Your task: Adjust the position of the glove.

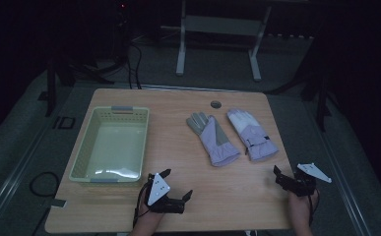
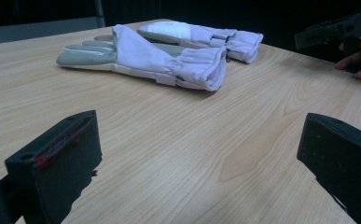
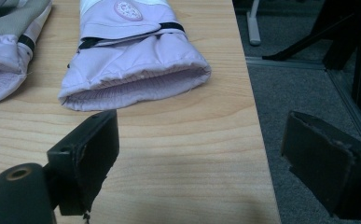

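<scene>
Two lilac gloves lie side by side on the far right part of the desk [image 1: 178, 147], cuffs toward the near edge, fingers pointing far. The left glove [image 1: 212, 138] shows a grey palm; the right glove [image 1: 252, 134] has a white fingertip part and a black strap across it. They lie close together, almost touching at the cuffs.

The left gripper [image 1: 178, 184] rests near the near edge, left of centre, jaws spread wide with nothing between them. In the left gripper view the left glove [image 2: 155, 58] lies well ahead of the jaws, bare wood between.

The right gripper [image 1: 282, 176] sits at the near right corner, jaws also wide apart and empty. In the right gripper view the open cuff of the right glove [image 3: 131, 70] lies just beyond the left-hand jaw, and the other jaw hangs past the desk's right edge, over grey carpet [image 3: 308, 93].

A pale green basket [image 1: 87, 147] stands on the left part of the desk, well apart from the gloves, with open wood between them.
</scene>
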The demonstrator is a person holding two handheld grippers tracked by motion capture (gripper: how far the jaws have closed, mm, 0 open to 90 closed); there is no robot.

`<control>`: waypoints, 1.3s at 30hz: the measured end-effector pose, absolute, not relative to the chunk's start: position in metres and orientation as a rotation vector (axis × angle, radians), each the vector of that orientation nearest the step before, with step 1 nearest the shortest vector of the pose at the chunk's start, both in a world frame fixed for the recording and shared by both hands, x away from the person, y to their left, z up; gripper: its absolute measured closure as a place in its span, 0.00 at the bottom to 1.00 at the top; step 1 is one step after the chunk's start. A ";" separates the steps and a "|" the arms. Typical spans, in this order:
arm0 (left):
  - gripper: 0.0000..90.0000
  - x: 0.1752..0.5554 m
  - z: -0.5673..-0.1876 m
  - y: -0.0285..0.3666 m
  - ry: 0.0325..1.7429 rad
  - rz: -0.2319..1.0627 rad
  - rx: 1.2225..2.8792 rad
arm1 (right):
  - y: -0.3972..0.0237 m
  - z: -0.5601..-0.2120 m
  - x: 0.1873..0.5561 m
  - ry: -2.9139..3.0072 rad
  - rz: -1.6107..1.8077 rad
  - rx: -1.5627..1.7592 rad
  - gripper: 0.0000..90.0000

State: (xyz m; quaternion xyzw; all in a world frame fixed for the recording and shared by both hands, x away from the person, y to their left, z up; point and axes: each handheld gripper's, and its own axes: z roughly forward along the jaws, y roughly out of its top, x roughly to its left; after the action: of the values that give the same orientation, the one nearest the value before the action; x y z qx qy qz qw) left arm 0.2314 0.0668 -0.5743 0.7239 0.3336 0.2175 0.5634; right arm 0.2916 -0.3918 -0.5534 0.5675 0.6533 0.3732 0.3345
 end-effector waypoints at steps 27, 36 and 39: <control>0.00 0.235 -0.574 0.070 0.817 0.476 1.685 | -0.387 -0.510 0.303 1.828 1.050 1.397 0.13; 0.00 0.235 -0.574 0.069 0.813 0.473 1.687 | -0.372 -0.480 0.318 1.899 1.105 1.290 0.13; 0.00 0.234 -0.574 0.069 0.808 0.473 1.690 | -0.363 -0.470 0.322 1.934 1.083 1.226 0.13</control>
State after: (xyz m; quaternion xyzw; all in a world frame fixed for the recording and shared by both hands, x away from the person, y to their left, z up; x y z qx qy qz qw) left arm 0.2344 0.0692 -0.5744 0.7196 0.3441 0.2016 0.5684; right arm 0.3222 -0.3627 -0.4704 0.4617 0.7284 0.4079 0.2997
